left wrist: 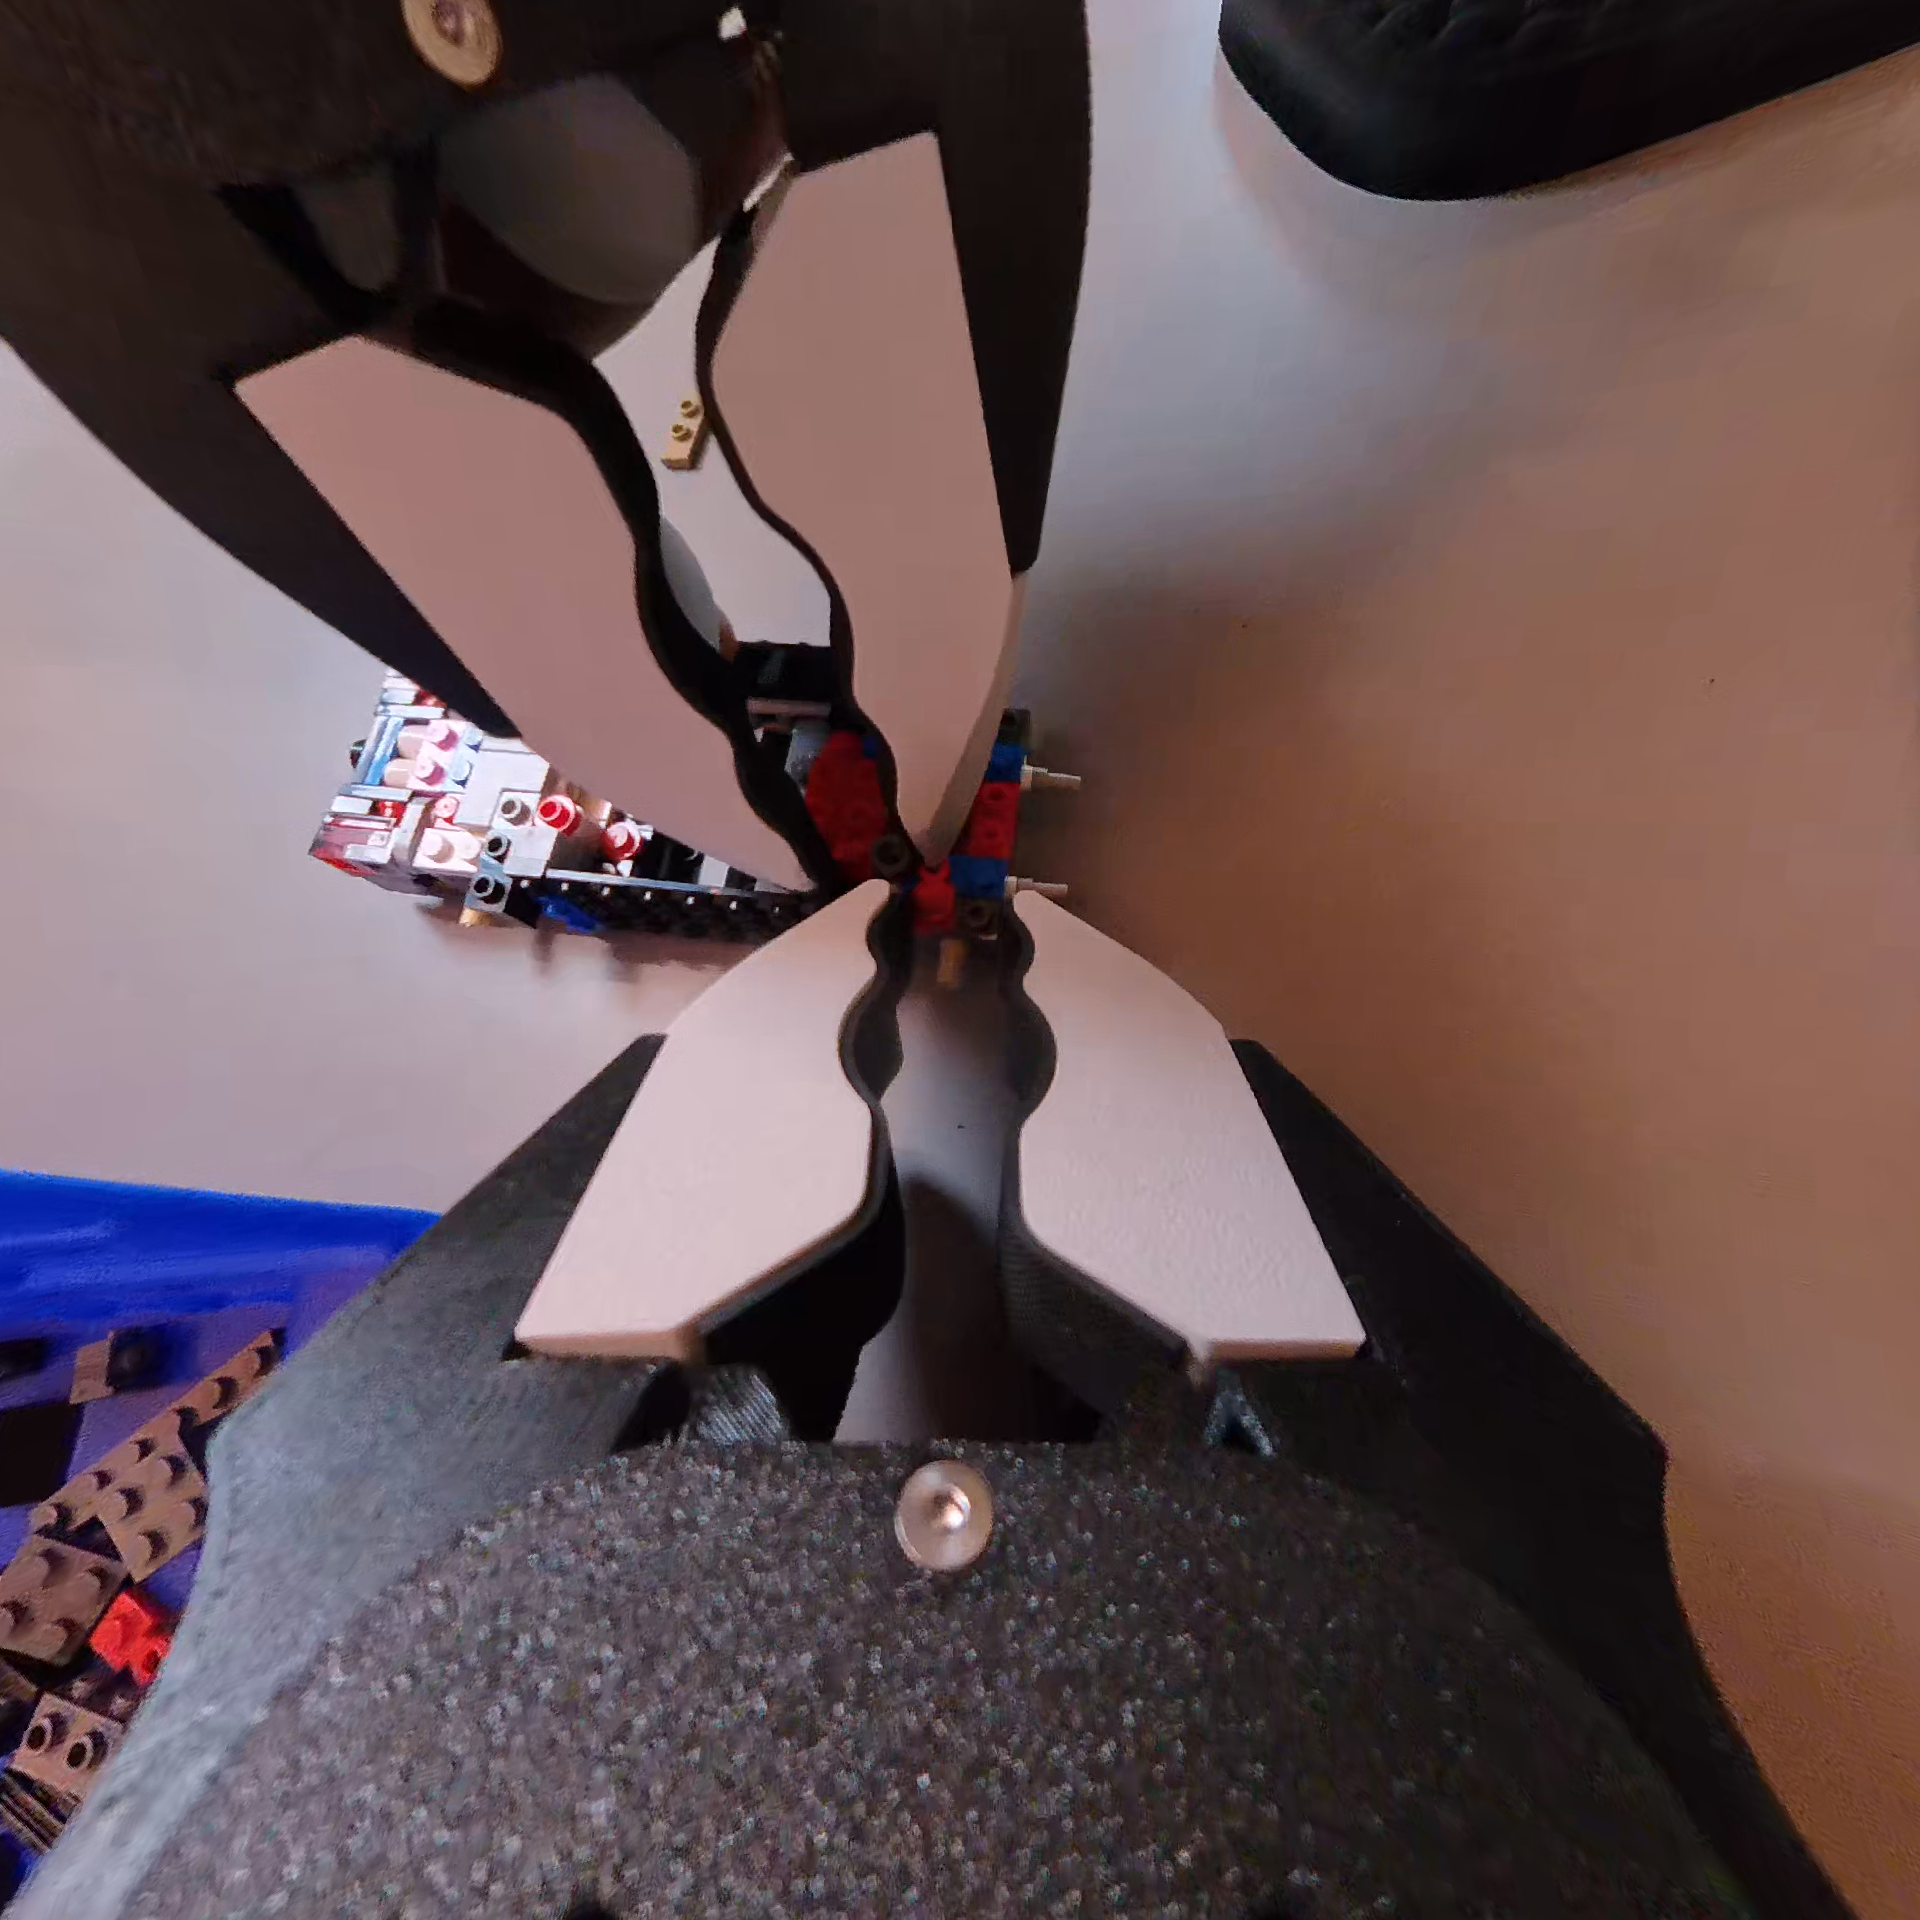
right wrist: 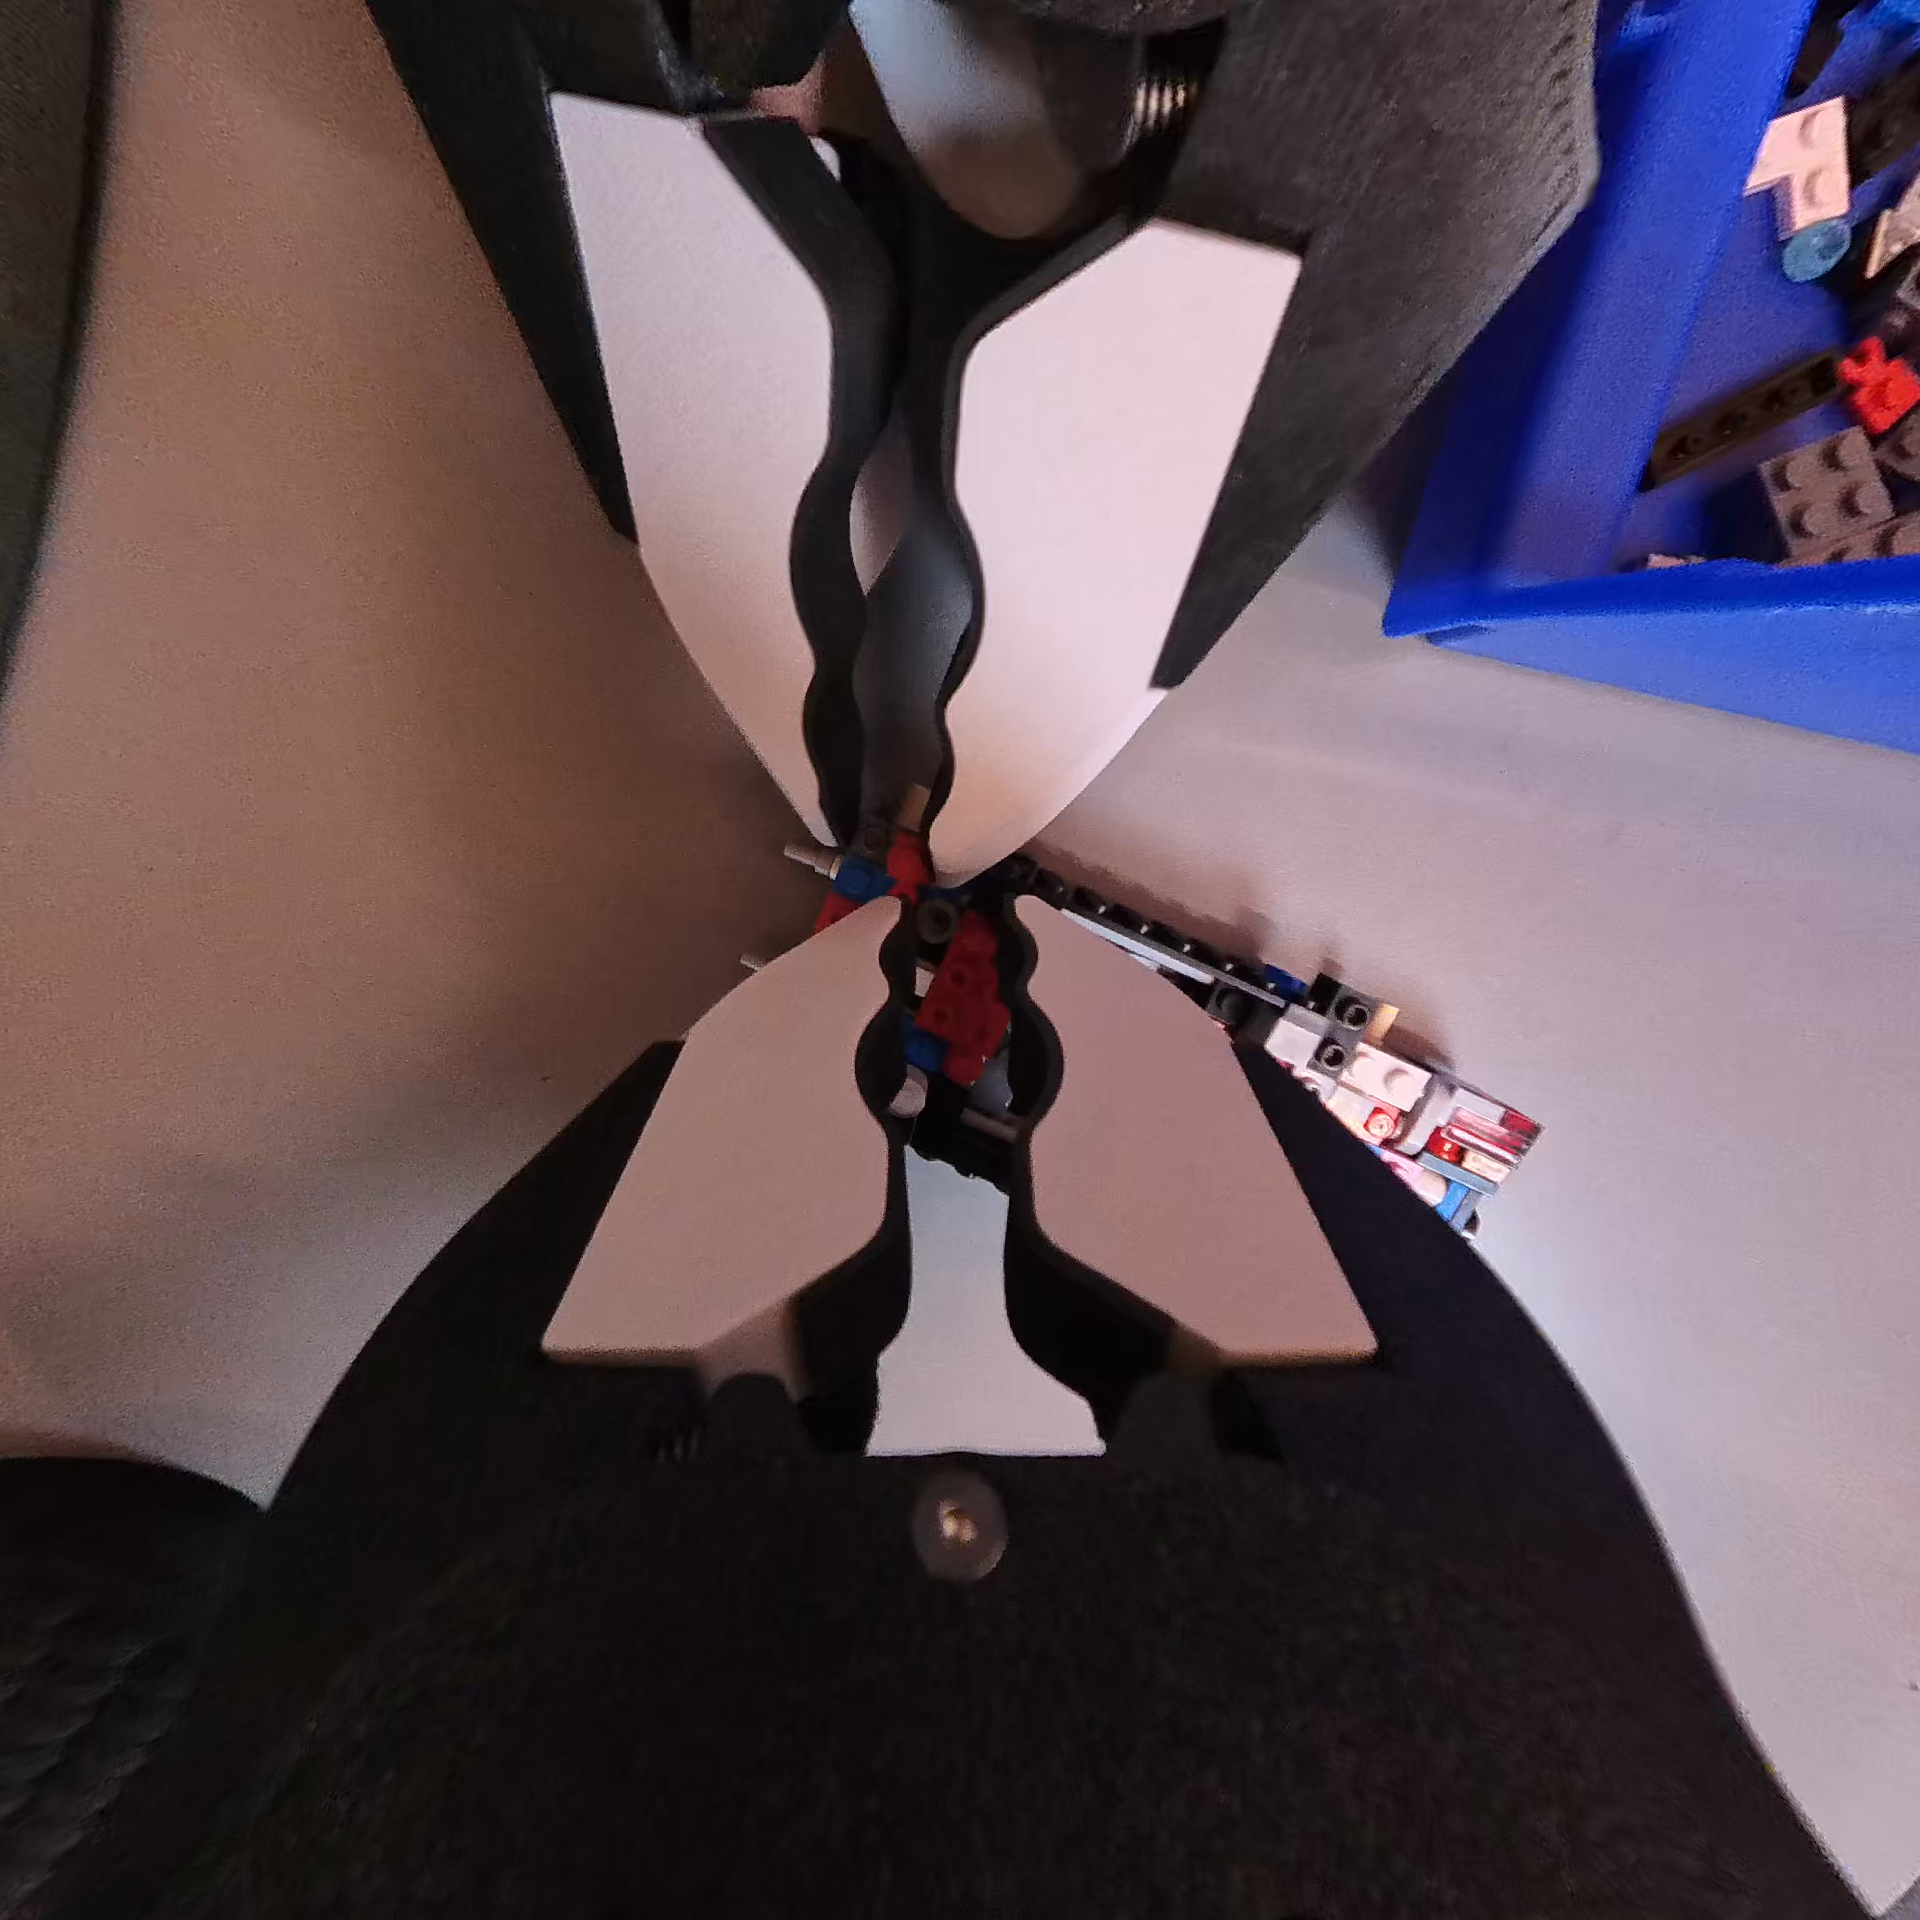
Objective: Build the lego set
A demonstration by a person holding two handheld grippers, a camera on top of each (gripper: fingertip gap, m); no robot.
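A small red, blue and black lego block [left wrist: 992, 821] with grey pins [left wrist: 1051, 779] sticking out is held between both grippers above the table. My left gripper [left wrist: 948, 920] is shut on its near end, on a red and black part. My right gripper [left wrist: 894, 857] comes in from the top of the left wrist view and pinches the red part. In the right wrist view my right gripper [right wrist: 958, 925] is shut around the red part [right wrist: 966, 987], and the left gripper [right wrist: 899, 842] meets it from above. The tips nearly touch.
A longer lego build [left wrist: 499, 821] with a black beam lies on the pale table, also in the right wrist view [right wrist: 1382, 1081]; whether it joins the block is hidden. A blue bin [right wrist: 1662, 623] holds loose bricks. A tan plate [left wrist: 686, 431] lies beyond. A black object [left wrist: 1558, 94] sits far right. Less than 4 cm separates the two grippers' tips. From either gripper's tips it is about 25 centimetres to the black object [left wrist: 1558, 94].
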